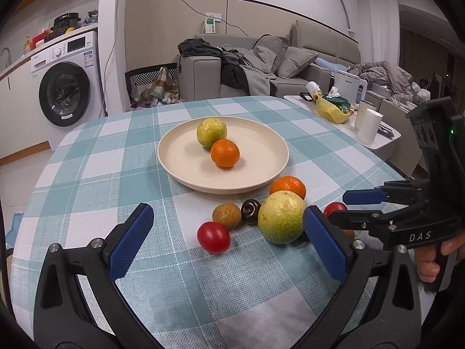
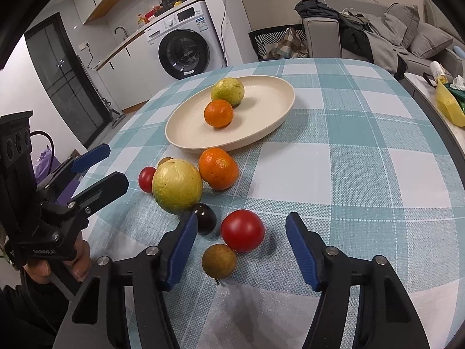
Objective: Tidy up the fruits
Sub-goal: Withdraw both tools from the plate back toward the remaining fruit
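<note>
A cream plate point(image 1: 255, 148) point(image 2: 270, 99) holds a yellow-green fruit point(image 1: 211, 132) point(image 2: 227, 91) and an orange point(image 1: 225, 153) point(image 2: 218, 113). On the cloth in front lie a second orange point(image 1: 288, 186) point(image 2: 218, 168), a large yellow-green fruit point(image 1: 281, 217) point(image 2: 177, 185), a dark chestnut-like fruit point(image 1: 251, 207) point(image 2: 205, 218), two brown longans point(image 1: 226, 215) point(image 2: 219, 261) and two red tomatoes point(image 1: 213, 237) point(image 2: 242, 230). My left gripper point(image 1: 229, 241) is open around the near tomato and the large fruit. My right gripper point(image 2: 241, 247) point(image 1: 345, 203) is open around the other tomato and a longan.
The table has a teal and white checked cloth point(image 1: 122, 174) point(image 2: 348, 145). A side table point(image 1: 386, 142) on the right carries cups and a yellow bag. A sofa point(image 1: 261, 67) and a washing machine point(image 1: 65, 87) stand beyond the table.
</note>
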`<move>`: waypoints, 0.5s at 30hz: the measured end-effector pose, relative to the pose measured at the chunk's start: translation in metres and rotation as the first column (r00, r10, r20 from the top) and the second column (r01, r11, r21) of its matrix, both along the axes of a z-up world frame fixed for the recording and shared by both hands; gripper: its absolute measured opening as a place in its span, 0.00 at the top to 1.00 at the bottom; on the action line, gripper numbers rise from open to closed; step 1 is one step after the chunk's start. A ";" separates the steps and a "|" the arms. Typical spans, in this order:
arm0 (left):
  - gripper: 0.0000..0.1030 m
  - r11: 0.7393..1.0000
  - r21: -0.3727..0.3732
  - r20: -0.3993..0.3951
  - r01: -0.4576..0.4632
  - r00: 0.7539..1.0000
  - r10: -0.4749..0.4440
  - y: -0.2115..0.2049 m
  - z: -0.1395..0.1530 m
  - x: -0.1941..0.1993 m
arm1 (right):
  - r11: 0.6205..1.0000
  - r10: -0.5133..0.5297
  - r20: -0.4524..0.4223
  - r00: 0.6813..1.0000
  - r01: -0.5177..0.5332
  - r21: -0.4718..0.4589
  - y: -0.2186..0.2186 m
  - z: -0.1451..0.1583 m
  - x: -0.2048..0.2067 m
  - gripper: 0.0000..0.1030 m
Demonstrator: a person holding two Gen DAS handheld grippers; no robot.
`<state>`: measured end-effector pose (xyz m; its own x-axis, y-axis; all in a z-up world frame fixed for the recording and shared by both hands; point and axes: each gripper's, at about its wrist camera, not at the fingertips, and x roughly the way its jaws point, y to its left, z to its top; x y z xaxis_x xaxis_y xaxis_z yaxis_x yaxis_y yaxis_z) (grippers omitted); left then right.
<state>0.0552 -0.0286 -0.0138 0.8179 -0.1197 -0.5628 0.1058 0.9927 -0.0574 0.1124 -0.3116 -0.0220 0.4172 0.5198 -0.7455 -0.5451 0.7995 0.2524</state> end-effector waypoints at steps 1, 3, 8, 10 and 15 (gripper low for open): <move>0.01 1.000 0.000 0.001 0.005 1.000 -0.005 -0.001 0.000 0.000 | 1.000 -0.001 -0.001 1.000 0.001 0.002 0.000 0.000 0.000 0.38; 0.01 1.000 0.005 0.001 0.012 1.000 -0.012 -0.002 0.000 0.001 | 1.000 -0.001 -0.004 1.000 0.001 0.005 0.000 0.000 0.000 0.39; 0.01 0.999 0.019 -0.013 0.034 0.999 -0.033 -0.008 -0.002 0.003 | 1.000 -0.001 -0.008 1.000 0.001 0.006 -0.001 -0.001 0.001 0.40; 0.01 0.999 0.020 -0.023 0.046 0.999 -0.046 -0.010 -0.003 0.004 | 1.000 0.000 -0.010 1.000 0.000 0.006 -0.001 -0.001 0.001 0.42; 0.01 0.996 0.036 -0.052 0.082 0.995 -0.081 -0.017 -0.006 0.008 | 1.000 0.002 -0.011 1.000 -0.002 0.005 0.000 -0.002 0.001 0.44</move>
<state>0.0636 -0.0458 -0.0198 0.7770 -0.1626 -0.6081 0.1844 0.9825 -0.0272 0.1132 -0.3118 -0.0236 0.4076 0.5244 -0.7476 -0.5438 0.7971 0.2626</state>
